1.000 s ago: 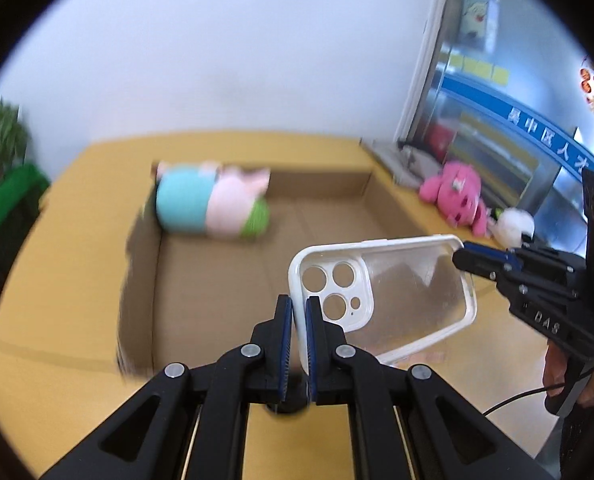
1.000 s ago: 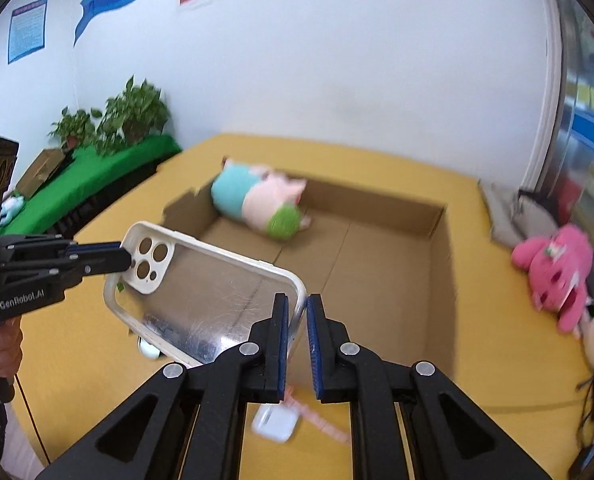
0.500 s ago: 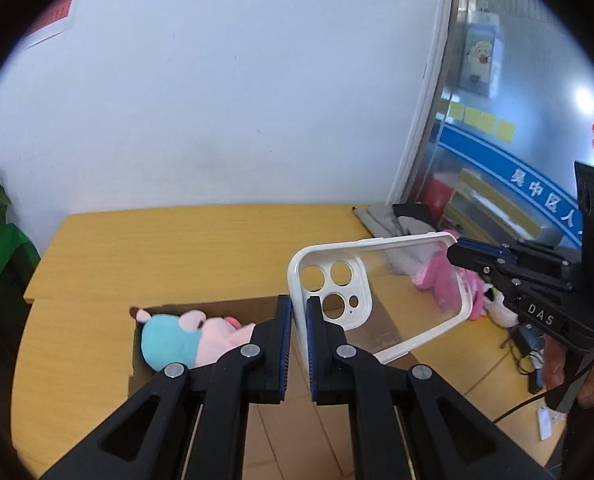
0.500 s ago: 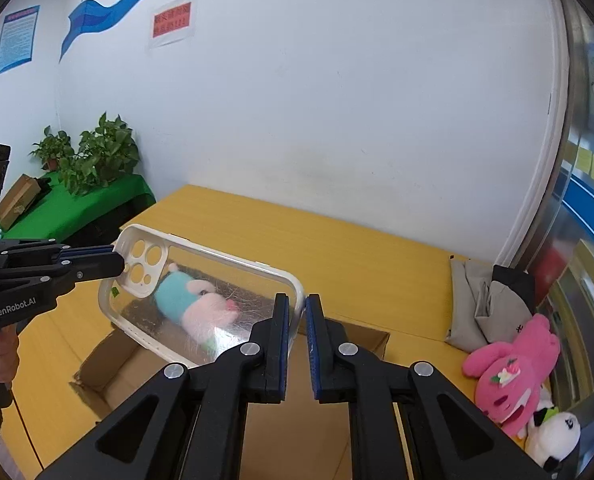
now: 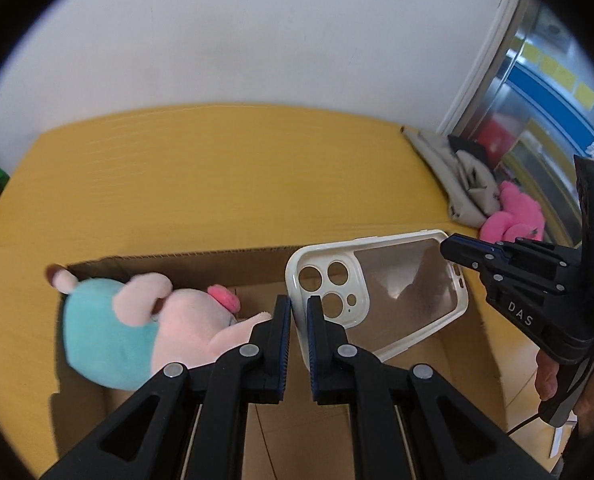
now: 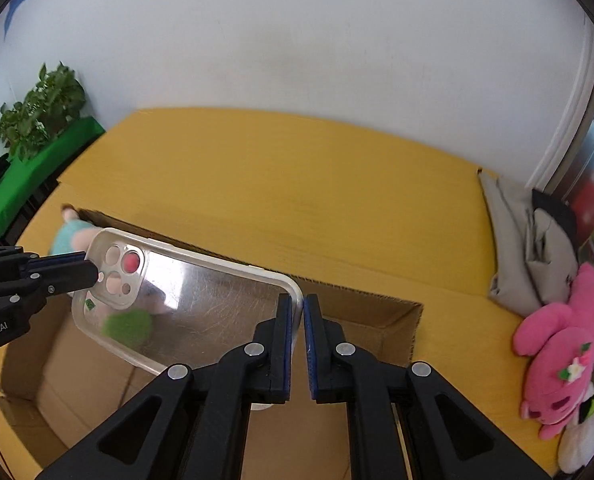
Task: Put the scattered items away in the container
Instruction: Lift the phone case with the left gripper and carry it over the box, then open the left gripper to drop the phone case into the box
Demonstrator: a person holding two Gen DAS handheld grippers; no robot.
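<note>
Left gripper [image 5: 299, 322]: jaws narrow, clamped on the camera-cutout end of the clear phone case [image 5: 381, 292].
Right gripper [image 6: 301, 324]: jaws narrow, pinching the case's opposite end.
Case position: held in the air above the open cardboard box [image 6: 377, 312].
Box contents: teal-pink plush pig [image 5: 137, 328] at the left wall.
Risk: uneven release twists the case; it may fall outside the box wall.

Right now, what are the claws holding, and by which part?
Both hold one phone case above the box. The left claw pinches its camera-cutout end; the right claw pinches the opposite end's rim.
</note>
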